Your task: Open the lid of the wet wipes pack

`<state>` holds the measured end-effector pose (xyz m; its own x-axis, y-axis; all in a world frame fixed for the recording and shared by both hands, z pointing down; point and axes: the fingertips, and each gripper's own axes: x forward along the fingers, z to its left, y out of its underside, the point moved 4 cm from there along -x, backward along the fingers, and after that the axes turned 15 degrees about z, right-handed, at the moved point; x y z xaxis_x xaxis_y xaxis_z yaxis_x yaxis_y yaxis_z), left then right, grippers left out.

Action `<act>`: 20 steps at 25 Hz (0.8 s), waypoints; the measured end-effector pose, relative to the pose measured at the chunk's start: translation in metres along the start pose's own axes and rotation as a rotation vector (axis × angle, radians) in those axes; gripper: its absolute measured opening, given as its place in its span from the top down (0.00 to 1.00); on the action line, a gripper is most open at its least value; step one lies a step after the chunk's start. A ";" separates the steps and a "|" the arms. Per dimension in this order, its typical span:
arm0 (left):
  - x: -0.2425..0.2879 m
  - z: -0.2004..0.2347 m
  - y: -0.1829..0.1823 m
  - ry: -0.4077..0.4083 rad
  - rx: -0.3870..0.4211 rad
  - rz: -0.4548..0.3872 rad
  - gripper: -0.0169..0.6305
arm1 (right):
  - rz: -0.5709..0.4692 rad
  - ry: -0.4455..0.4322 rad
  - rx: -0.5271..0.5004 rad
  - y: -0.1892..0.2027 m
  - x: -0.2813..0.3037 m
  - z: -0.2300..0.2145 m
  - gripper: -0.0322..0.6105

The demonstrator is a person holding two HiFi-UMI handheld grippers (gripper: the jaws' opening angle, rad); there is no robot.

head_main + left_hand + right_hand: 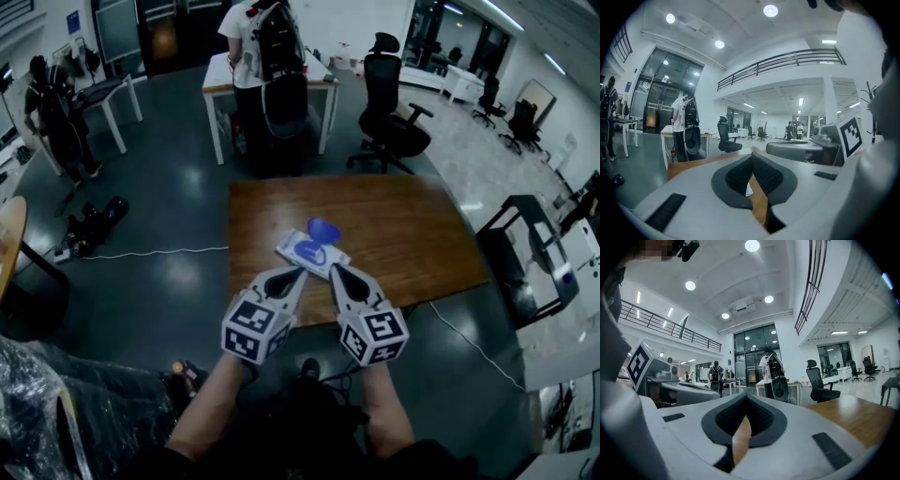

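Observation:
A white and blue wet wipes pack lies near the front edge of the brown wooden table. Its blue lid stands raised at the pack's far end. My left gripper hangs just short of the pack's near left side, shut and holding nothing. My right gripper is beside it at the pack's near right corner, also shut and empty. In the left gripper view the jaws meet at the tips, with a white sliver of the pack showing below them. In the right gripper view only wood shows under the closed jaws.
A person with a backpack stands at a white table beyond the wooden one. A black office chair is to its right. Another person stands far left. A cable runs across the floor. Plastic wrap sits bottom left.

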<state>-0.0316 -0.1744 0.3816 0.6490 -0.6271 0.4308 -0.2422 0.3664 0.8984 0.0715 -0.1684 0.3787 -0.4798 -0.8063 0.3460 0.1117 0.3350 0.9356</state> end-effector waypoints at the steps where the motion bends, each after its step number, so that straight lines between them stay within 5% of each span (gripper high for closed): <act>1: -0.005 -0.002 -0.001 0.000 0.006 -0.006 0.96 | -0.008 -0.001 -0.001 -0.002 -0.004 0.005 0.94; 20: -0.057 -0.022 -0.003 -0.001 0.047 -0.059 0.96 | -0.086 -0.009 -0.037 -0.020 -0.044 0.055 0.94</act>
<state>-0.0519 -0.1248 0.3531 0.6629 -0.6472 0.3765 -0.2371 0.2956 0.9254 0.0424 -0.1122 0.3410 -0.4968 -0.8269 0.2635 0.1017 0.2460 0.9639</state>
